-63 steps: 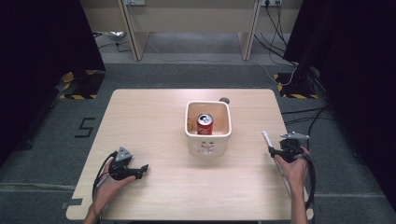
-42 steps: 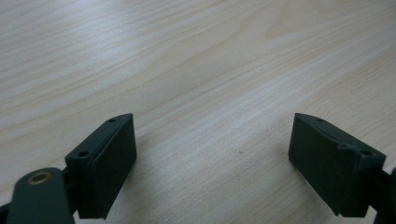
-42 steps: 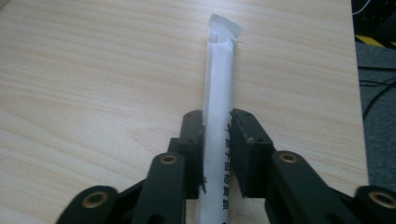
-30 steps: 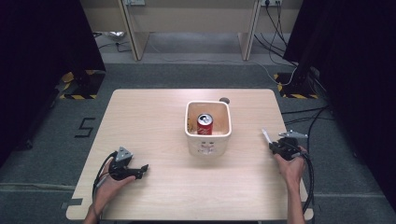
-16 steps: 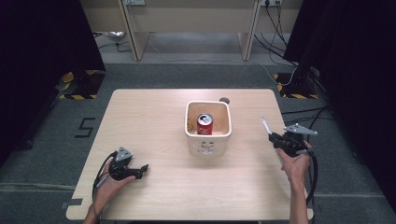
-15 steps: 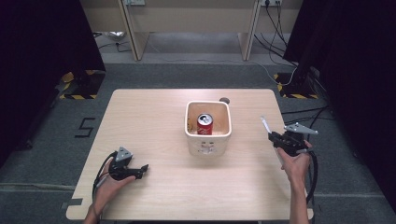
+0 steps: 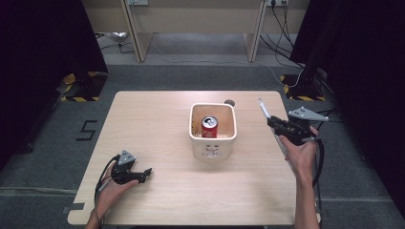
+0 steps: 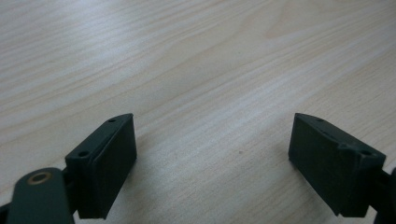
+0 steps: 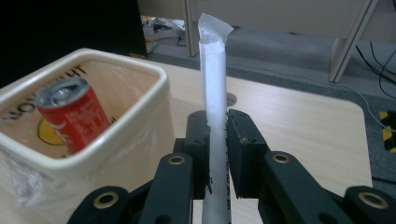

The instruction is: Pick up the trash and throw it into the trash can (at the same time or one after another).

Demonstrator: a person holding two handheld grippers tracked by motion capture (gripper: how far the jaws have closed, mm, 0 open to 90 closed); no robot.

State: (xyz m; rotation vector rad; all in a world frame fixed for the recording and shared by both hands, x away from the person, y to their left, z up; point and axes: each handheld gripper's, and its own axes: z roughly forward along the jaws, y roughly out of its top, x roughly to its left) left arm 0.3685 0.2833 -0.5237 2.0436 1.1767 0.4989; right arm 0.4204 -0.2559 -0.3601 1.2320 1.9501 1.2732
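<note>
A cream square tub (image 7: 213,144) stands mid-table with a red drink can (image 7: 209,127) leaning inside it. In the right gripper view the tub (image 9: 135,140) and can (image 9: 74,114) are close on the left. My right gripper (image 7: 271,121) is held above the table's right side, shut on a white paper-wrapped straw (image 9: 214,112) that sticks up past the jaws. The straw (image 7: 263,108) points up and away in the high view. My left gripper (image 7: 144,173) rests on the table near the front left, jaws open over bare wood (image 8: 210,93).
A small round hole (image 7: 229,102) sits in the tabletop behind the tub. A desk frame and cables stand on the floor beyond the table's far edge. Bare wood lies between the tub and each gripper.
My right gripper has lifted off the table with the straw and moved away from the person, toward the far right. The left gripper has stayed still.
</note>
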